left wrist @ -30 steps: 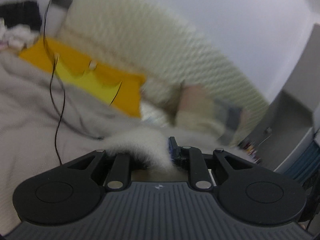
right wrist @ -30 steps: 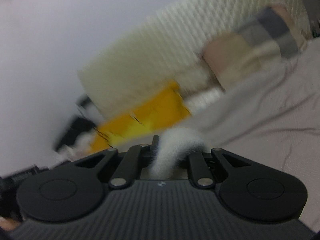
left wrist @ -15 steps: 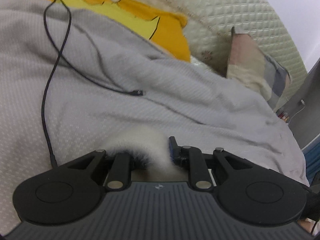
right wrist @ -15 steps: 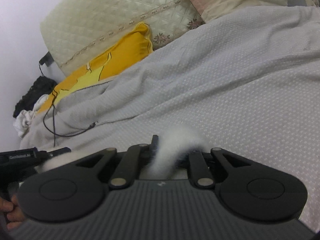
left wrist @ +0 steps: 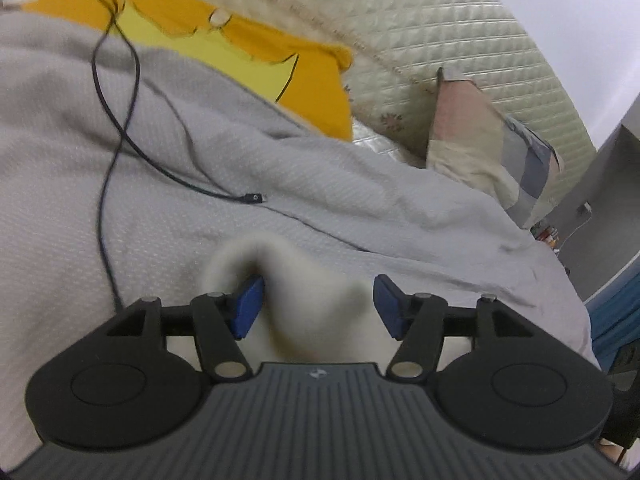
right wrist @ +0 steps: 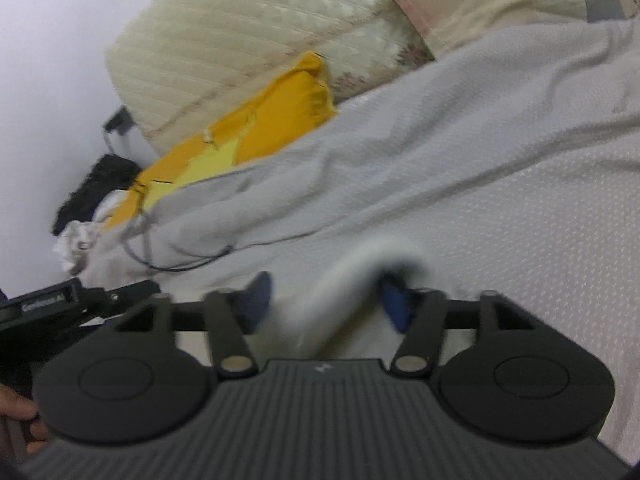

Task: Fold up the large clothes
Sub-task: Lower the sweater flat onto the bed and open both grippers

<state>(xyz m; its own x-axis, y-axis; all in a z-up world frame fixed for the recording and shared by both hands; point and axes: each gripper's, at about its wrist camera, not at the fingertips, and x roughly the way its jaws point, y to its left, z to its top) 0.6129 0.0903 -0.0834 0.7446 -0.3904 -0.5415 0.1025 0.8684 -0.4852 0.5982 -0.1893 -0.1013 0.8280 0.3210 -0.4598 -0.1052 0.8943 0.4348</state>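
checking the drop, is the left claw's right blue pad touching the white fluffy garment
Apart. In the left wrist view a gap shows between the right pad of the opening left claw and the white fluffy garment.

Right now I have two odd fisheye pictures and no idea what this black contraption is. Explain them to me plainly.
Each picture comes from a camera mounted on a hand-held two-finger gripper, looking forward along its fingers. A person carries one in each hand; there is no robot arm.

The left wrist view shows the left gripper, with blue pads and black linkages. The right wrist view shows the right gripper. Both have their jaws opening, each with a fold of fluffy white garment between the pads, no longer pinched.

Below lies a grey textured bedspread with a thin black cable trailing over it. Behind are a yellow and orange cushion, a patchwork pillow and a cream quilted headboard.
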